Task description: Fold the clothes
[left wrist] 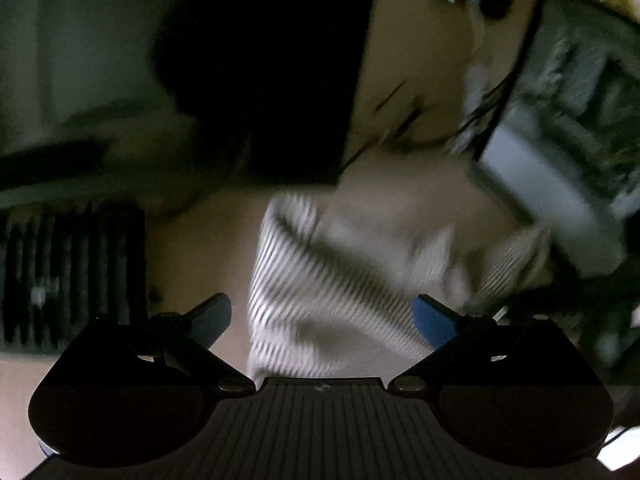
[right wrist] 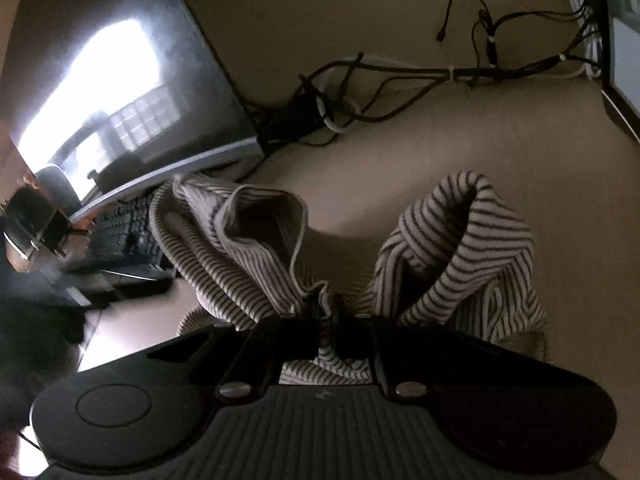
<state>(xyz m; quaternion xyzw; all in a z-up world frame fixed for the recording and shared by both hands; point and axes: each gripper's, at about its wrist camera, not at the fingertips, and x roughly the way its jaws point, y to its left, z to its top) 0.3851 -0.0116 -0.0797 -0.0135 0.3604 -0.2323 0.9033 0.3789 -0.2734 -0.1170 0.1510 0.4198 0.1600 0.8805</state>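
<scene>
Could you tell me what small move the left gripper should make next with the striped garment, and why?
Probably close the left gripper on the striped garment: its jaws stand open with cloth between them, while the right gripper already pinches a bunched fold, so a second hold could spread it.

We are viewing a dim scene through both fisheye cameras, with dark vignetting curving the corners. In the left wrist view, motion blur is smearing the striped garment (left wrist: 320, 280) and the far background. The right wrist view is staying sharper; glare is blowing out on the monitor (right wrist: 120, 92) at far left, and shadows are darkening the gripper bodies nearby.
</scene>
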